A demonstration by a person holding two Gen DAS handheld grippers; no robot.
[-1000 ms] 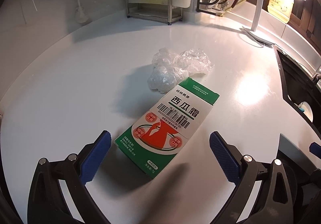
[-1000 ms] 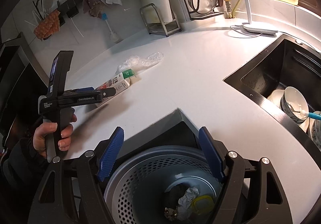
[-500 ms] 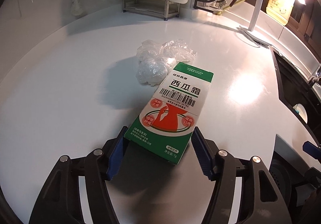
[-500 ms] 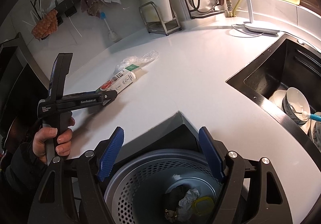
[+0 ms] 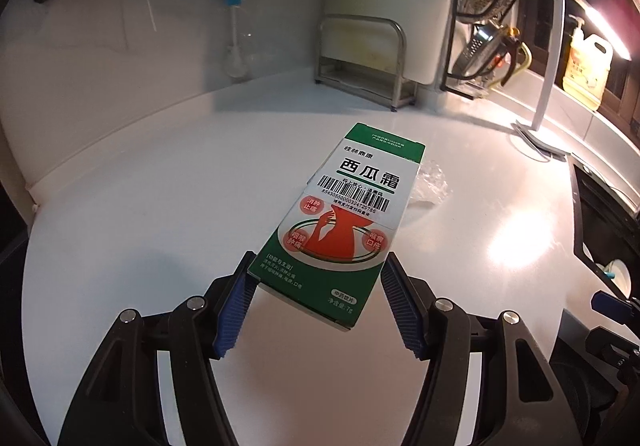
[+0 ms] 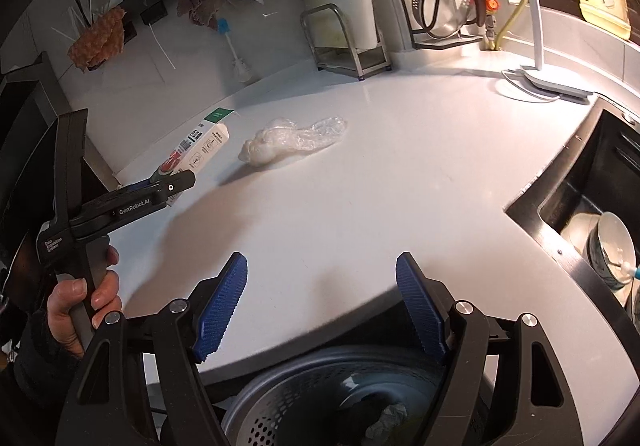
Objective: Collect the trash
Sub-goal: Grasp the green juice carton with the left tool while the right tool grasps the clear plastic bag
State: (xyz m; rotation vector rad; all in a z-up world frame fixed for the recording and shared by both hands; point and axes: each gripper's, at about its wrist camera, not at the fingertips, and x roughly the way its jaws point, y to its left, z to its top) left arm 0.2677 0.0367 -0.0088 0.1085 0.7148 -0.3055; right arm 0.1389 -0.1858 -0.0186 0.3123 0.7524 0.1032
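My left gripper [image 5: 316,300] pinches the green-and-white cardboard medicine box [image 5: 340,222], long axis pointing away. My right gripper [image 6: 320,306] stands spread, empty, above the grey perforated bin [image 6: 320,398].

On the white desk [image 6: 400,182], a steel rack [image 6: 344,42] stands at twelve o'clock, a lamp base [image 6: 540,84] at two, and the sink [image 6: 592,202] with a bowl [image 6: 612,246] at three.
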